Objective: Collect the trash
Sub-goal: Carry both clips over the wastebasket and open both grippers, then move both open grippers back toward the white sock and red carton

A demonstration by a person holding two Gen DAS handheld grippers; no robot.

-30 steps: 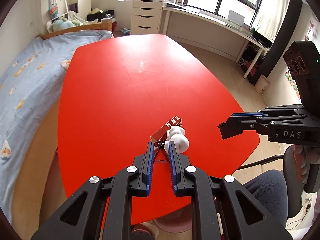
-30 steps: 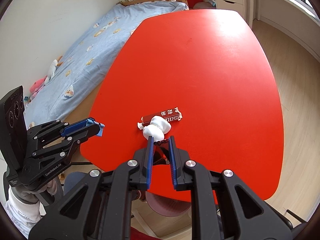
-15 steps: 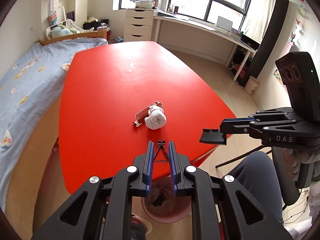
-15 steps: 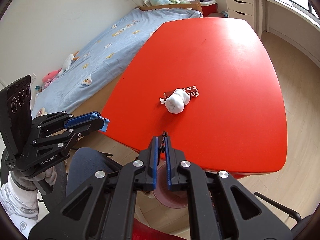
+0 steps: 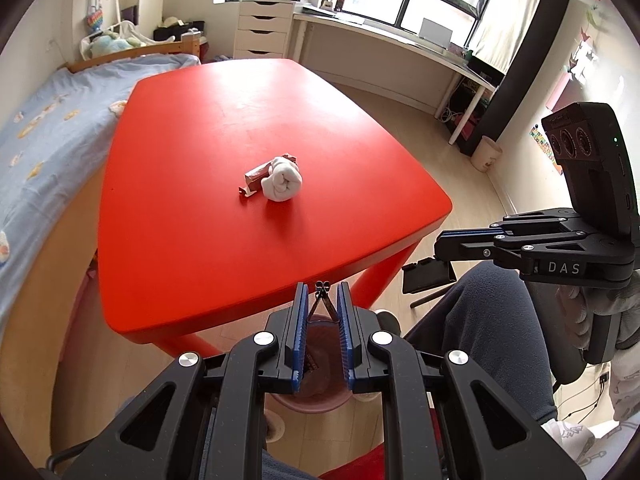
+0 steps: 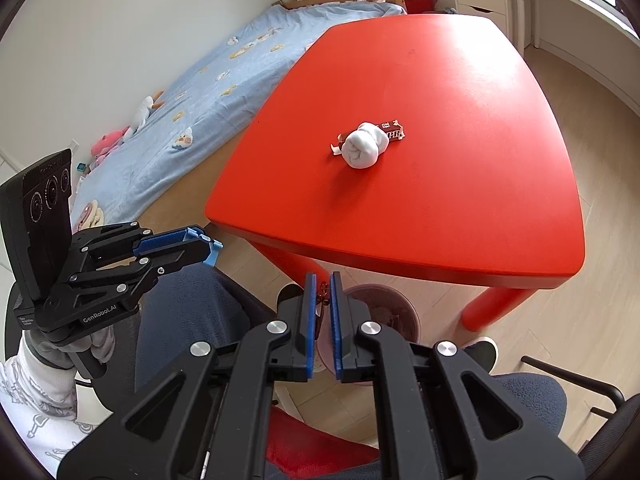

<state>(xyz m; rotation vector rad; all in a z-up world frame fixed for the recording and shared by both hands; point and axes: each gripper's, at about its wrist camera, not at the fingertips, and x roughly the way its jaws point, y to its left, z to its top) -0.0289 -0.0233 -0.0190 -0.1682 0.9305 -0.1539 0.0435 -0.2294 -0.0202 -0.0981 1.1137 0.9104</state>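
1. Trash: a white wad lies on the desk, well ahead of the left fingers and a little left of their line. A wrapper lies touching it on its far-left side. From the right fingers the same pair sits well ahead and a little to the right.
2. Finger state:
   - The left pair stands narrowly apart with a small wire clip spanning the gap. I cannot tell whether it is gripped.
   - The right pair is almost together with something thin and reddish between. I cannot tell whether it is clamped.
3. Bin: it stands on the floor directly below and just beyond both sets of fingertips, under the near desk edge.
4. Risks, as judged:
   - Wad and wrapper touch, so closing on one may drag or flick the other.
   - The flat wrapper may slip from the pads.
   - A low approach could strike the near edge.
   - Both tools converging on one spot could collide.
5. Room: the desk is bare around the pair. A red leg stands right of the bin, and the knees crowd it from behind.
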